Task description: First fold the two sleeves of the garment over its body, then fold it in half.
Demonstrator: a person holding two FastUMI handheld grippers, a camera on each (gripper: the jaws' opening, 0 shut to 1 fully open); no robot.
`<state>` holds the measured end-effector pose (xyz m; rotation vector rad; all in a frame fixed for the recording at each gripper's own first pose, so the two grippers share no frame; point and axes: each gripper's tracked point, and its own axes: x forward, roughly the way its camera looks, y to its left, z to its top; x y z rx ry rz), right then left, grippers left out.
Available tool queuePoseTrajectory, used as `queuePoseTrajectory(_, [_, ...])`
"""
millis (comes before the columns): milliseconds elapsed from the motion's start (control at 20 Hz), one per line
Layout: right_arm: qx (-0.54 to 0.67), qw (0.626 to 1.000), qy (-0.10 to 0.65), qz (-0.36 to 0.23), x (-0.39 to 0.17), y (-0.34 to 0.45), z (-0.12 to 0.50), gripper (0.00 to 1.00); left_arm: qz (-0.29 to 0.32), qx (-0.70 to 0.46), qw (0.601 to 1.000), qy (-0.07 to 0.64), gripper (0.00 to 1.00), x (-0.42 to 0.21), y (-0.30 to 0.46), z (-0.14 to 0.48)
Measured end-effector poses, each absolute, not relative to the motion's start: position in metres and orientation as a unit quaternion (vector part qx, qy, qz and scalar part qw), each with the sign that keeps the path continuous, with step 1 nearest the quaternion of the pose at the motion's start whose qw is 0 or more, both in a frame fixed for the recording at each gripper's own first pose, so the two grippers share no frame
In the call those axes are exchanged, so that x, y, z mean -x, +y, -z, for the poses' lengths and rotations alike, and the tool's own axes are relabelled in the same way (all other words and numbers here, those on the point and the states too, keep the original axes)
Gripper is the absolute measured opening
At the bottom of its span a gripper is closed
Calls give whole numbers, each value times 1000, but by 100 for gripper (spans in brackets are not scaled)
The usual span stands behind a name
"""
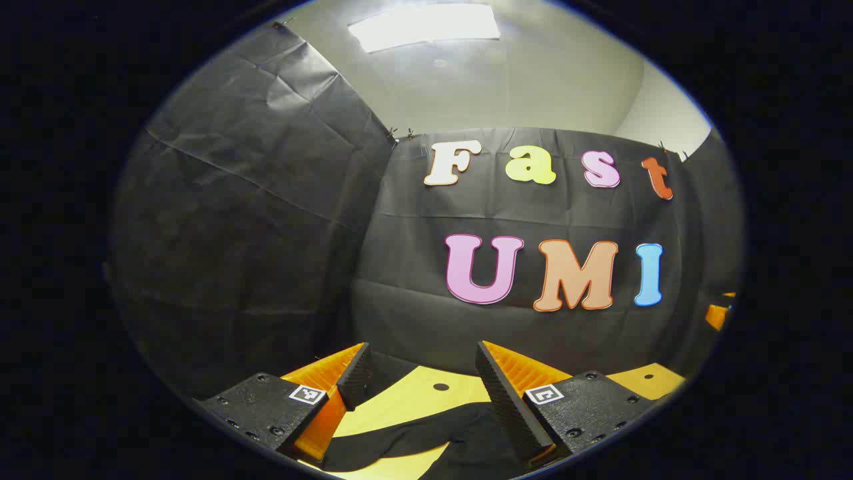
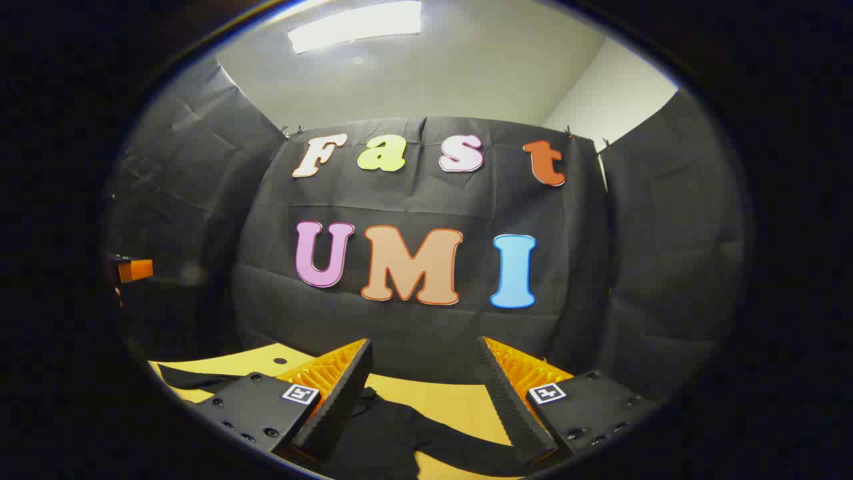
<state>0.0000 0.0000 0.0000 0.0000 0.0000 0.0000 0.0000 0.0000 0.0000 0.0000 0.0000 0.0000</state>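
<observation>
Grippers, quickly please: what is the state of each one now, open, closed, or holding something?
Left gripper: open, holding nothing, above the black garment on the yellow table.
Right gripper: open, holding nothing, above the same garment.

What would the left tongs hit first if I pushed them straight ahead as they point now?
Probably the booth wall. The left tongs stand open and point nearly level over the yellow table; the black garment lies below their line. Nothing else shows in between, though depth is hard to judge.
</observation>
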Motion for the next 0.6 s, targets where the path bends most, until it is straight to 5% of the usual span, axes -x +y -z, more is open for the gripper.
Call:
queuePoseTrajectory(400, [-6,997,53,-61,-44,4,46,98,-100,-9,994,54,91,39,31,20])
queuePoseTrajectory(600, [-18,994,74,-81,-57,-4,57,98,-83,-32,993,71,92,41,5,34])
